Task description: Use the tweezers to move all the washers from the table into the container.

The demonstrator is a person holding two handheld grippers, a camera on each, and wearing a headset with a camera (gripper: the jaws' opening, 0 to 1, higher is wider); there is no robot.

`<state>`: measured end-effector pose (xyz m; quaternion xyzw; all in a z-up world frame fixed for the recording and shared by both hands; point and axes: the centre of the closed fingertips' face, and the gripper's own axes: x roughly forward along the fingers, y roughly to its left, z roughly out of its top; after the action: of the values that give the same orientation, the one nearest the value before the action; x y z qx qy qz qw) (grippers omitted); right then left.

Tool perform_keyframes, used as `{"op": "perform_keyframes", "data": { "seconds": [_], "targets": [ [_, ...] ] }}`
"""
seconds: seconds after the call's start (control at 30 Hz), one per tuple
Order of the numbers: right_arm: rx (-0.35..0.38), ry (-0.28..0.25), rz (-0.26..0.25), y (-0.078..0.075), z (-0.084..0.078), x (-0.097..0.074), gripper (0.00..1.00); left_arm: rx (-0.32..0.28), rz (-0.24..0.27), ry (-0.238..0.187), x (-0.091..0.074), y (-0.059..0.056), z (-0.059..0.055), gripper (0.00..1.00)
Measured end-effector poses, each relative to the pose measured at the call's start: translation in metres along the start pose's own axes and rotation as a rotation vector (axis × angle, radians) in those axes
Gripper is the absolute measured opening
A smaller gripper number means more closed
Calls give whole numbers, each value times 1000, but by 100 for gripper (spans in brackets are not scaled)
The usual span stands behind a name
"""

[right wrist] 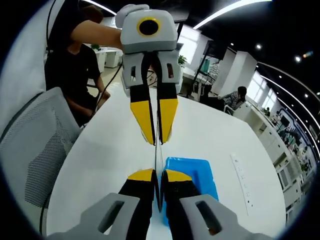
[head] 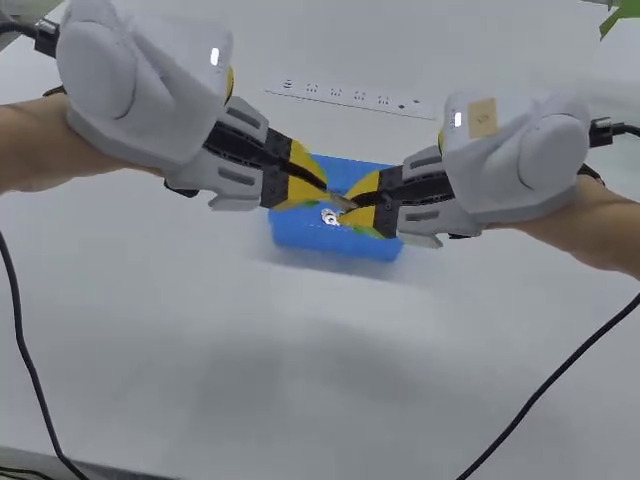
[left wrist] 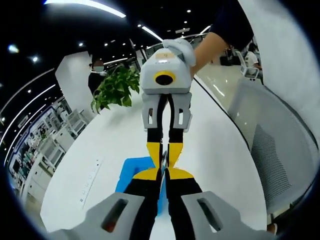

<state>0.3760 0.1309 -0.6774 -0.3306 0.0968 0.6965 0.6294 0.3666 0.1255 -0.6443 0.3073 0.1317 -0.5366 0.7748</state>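
Left gripper (head: 316, 186) & right gripper (head: 360, 196) meet tip to tip. Both have jaws pressed together on the thin silver metal tweezers (right wrist: 157, 150), which run as a fine line from one pair of tips to the other. So tweezers look pinched at both ends, as far as can be told.

Small round silver metal washer (head: 330, 217) sits just below where the tips meet, over the blue rectangular plastic container (head: 345, 246). Can't tell if it hangs in the tweezer points or lies on the container floor. Container is directly under both sets of tips, on the white tabletop (head: 300, 340).

Handling, as a judgement: washer = light, hard, flat, smooth. Prob. slippery btwn steel points, apt to flick out if squeezed off-centre or too hard. Best hold: across the ring's band, one point through the hole & one outside. Tweezers thin & springy, so grip mid-shank w/ even squeeze. Ease off low over container so washer drops w/o bouncing out.
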Motion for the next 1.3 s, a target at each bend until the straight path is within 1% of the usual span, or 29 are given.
{"op": "perform_keyframes", "data": {
  "seconds": [0.03,0.27,0.4,0.57,0.63,0.7,0.73,0.77,0.8,0.83,0.87,0.93,0.97,1.0,1.03,1.07,1.1,1.2,1.23,1.27,1.3],
  "targets": [
    [-2,0,2,2,1,-1,8,9,-1,18,1,-3,-3,8],
    [-6,13,15,13,0,-1,8,6,2,41,3,-12,-9,8],
    [-7,14,21,18,1,-1,8,-8,2,65,6,-17,-19,8],
    [-9,16,40,26,-2,1,8,-18,-13,97,16,-26,-33,8],
    [-8,17,46,29,-4,2,8,-30,-22,103,20,-30,-38,7],
    [-10,9,58,32,-6,4,8,-56,-33,106,26,-34,-43,7],
    [-39,18,75,36,-11,6,8,-68,-44,110,30,-37,-46,7],
    [-54,38,84,39,-17,8,8,-64,-49,115,33,-40,-48,7],
    [-41,46,90,41,-22,11,8,-57,-63,127,37,-44,-52,7],
    [-30,52,106,46,-28,16,8,-67,-89,146,42,-50,-58,7],
    [-30,61,109,47,-33,19,8,-77,-97,154,45,-52,-62,7],
    [-36,100,111,51,-47,27,8,-92,-107,179,54,-54,-72,7],
    [-29,118,108,51,-56,32,8,-96,-111,192,57,-55,-76,7],
    [-21,127,106,51,-59,34,8,-99,-113,205,61,-55,-79,7],
    [-3,149,104,51,-69,38,8,-108,-116,219,66,-55,-85,7],
    [1,160,103,51,-74,41,8,-119,-117,230,71,-53,-89,7],
    [26,176,97,49,-82,44,8,-126,-115,240,74,-53,-93,7],
    [69,200,95,46,-95,49,8,-131,-121,260,84,-53,-101,7],
    [97,203,100,47,-98,51,8,-139,-123,271,87,-52,-105,7],
    [108,209,103,47,-101,52,8,-147,-129,276,89,-52,-107,7],
    [101,216,103,46,-103,53,8,-148,-134,280,91,-53,-108,7]
  ]
}}
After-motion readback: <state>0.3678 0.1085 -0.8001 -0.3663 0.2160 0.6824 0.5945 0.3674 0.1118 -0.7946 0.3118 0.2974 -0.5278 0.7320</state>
